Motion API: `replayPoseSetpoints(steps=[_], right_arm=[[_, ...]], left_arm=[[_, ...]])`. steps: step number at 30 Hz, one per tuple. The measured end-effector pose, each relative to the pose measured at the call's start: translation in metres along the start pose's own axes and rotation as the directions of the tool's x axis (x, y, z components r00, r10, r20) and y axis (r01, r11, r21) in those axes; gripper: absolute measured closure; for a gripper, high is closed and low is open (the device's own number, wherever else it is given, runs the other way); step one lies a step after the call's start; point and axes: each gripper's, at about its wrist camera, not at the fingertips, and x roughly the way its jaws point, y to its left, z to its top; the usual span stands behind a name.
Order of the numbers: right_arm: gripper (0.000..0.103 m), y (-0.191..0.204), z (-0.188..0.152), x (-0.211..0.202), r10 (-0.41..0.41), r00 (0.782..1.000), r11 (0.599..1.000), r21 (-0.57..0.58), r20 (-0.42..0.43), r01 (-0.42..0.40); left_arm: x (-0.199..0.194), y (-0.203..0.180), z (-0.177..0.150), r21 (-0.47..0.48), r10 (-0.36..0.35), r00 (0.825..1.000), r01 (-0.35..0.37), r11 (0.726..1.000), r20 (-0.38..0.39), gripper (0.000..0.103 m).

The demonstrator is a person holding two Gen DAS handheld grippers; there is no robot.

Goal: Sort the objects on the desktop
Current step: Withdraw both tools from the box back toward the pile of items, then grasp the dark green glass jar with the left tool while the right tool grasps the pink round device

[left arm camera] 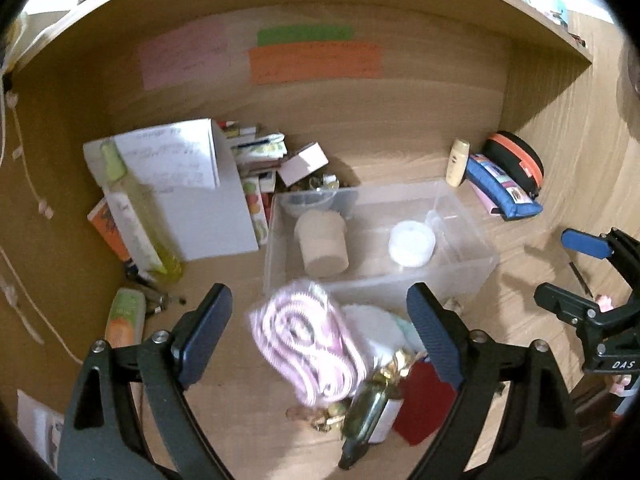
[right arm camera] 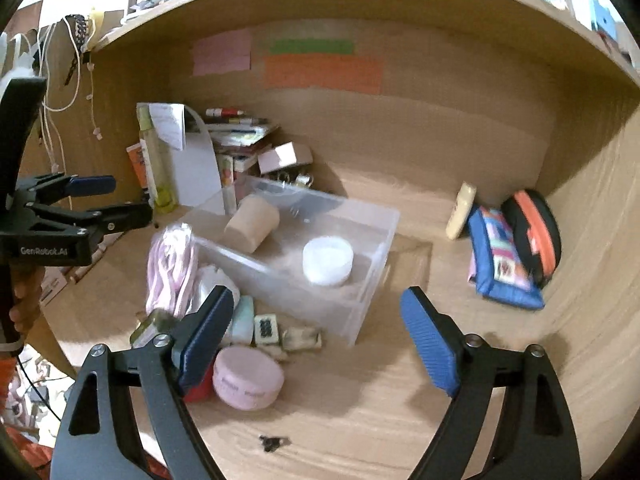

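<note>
A: Grippers, how do they stand?
B: Left gripper (left arm camera: 320, 336) is spread wide and empty over the pink bundle (left arm camera: 308, 344); right gripper (right arm camera: 316, 336) is spread too, nothing between its pads.
A: And the clear box (right arm camera: 372, 280)?
B: On the desk (right arm camera: 360, 420), holding a beige roll (right arm camera: 251, 222) and a white lid (right arm camera: 328, 260); a pink jar (right arm camera: 247, 380) lies just before it

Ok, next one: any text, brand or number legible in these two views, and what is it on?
"GenRobot.AI": on the body of the left hand-held gripper, seen from the right wrist view.
"DAS": on the body of the right hand-held gripper, seen from the left wrist view.
Handwriting on the white paper: too blurred to read.
Labels on the green bottle and pink jar: unreadable.
</note>
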Motion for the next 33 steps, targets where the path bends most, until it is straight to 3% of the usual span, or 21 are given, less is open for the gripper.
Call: replayPoseSetpoints(steps=[9, 17, 21, 24, 33], right_arm=[[0.019, 0.001, -0.039, 0.017, 0.049, 0.997, 0.997, 0.055, -0.059, -0.046], [0.019, 0.007, -0.065, 0.037, 0.125, 0.984, 0.991, 0.071, -0.124, -0.117], [0.021, 0.01, -0.072, 0.05, 0.155, 0.974, 0.987, 0.076, -0.163, -0.144], [0.021, 0.013, -0.073, 0.059, 0.173, 0.969, 0.984, 0.081, -0.178, -0.161], [0.029, 0.022, -0.066, 0.084, 0.24, 0.944, 0.97, 0.09, -0.225, -0.225]], left_arm=[[-0.001, -0.006, -0.047, 0.022, -0.005, 1.0, 0.004, 1.0, 0.023, 0.013], [0.009, -0.01, -0.081, 0.034, -0.06, 0.998, 0.061, 0.998, -0.019, 0.013], [0.017, -0.014, -0.091, 0.041, -0.073, 0.997, 0.074, 0.996, -0.034, 0.014], [0.025, -0.017, -0.095, 0.047, -0.083, 0.995, 0.086, 0.995, -0.052, 0.025], [0.044, -0.018, -0.096, 0.042, -0.122, 0.989, 0.125, 0.991, -0.082, 0.026]])
